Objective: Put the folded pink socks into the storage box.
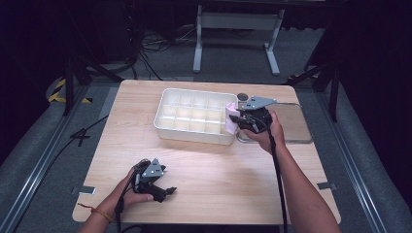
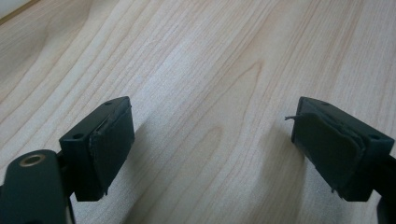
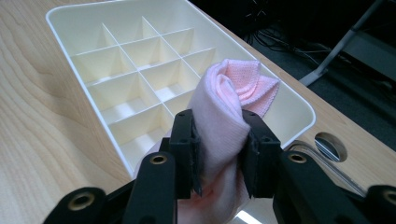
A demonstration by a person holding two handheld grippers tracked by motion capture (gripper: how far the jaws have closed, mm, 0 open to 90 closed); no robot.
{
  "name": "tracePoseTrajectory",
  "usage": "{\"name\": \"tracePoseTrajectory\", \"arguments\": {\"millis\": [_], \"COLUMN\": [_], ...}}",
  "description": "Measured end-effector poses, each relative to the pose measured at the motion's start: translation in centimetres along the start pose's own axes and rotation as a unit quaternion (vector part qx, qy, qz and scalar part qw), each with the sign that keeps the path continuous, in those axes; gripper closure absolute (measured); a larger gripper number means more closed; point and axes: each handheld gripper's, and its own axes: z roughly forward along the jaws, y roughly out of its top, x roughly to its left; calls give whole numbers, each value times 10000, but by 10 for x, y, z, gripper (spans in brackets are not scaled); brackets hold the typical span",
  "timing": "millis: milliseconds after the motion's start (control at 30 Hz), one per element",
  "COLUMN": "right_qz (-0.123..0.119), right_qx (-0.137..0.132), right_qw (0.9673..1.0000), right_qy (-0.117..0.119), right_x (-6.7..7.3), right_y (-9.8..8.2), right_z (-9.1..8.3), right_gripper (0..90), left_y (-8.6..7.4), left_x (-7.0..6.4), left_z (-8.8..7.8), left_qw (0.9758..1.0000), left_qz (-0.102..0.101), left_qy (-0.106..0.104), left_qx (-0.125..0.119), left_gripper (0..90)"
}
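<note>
A white divided tray with several empty compartments stands at the back middle of the wooden table. My right gripper is shut on a rolled pink cloth, held at the tray's right end above its rim. My left gripper rests near the table's front left, open, with bare wood between its fingers.
A clear flat lid or board lies on the table right of the tray, behind my right hand. A round hole in the tabletop sits by the tray's corner. A metal stand and cables lie on the floor beyond.
</note>
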Motion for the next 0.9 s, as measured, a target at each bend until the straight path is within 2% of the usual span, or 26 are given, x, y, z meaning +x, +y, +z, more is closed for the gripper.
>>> {"name": "tracePoseTrajectory", "arguments": {"millis": [133, 233, 333, 500, 567, 667, 733, 900], "right_qz": [-59, -174, -165, -411, -331, -350, -443, -374], "right_qx": [158, 328, 411, 686, 665, 729, 843, 821], "right_qw": [9999, 9993, 9989, 9966, 9971, 9966, 9951, 9952], "right_qy": [-5, -107, -122, -207, -164, -161, -283, -383], "right_x": [1, 2, 2, 7, 6, 4, 4, 3], "right_y": [0, -1, 0, 0, 0, -2, -2, -2], "right_z": [11, 18, 22, 29, 29, 31, 34, 38], "right_gripper": [691, 691, 690, 686, 685, 683, 683, 684], "left_y": [0, 0, 0, 0, 0, 0, 0, 0], "left_x": [0, 0, 0, 0, 0, 0, 0, 0], "left_z": [0, 0, 0, 0, 0, 0, 0, 1], "left_qw": [10000, 10000, 10000, 10000, 10000, 10000, 10000, 10000], "left_qz": [-21, -21, -20, -22, -21, -20, -21, -42], "left_qy": [-8, -9, -7, -10, -8, -12, -10, -9], "left_qx": [-21, -22, -23, -21, -19, -14, -22, -40], "left_gripper": [134, 134, 134, 134, 134, 134, 133, 134]}}
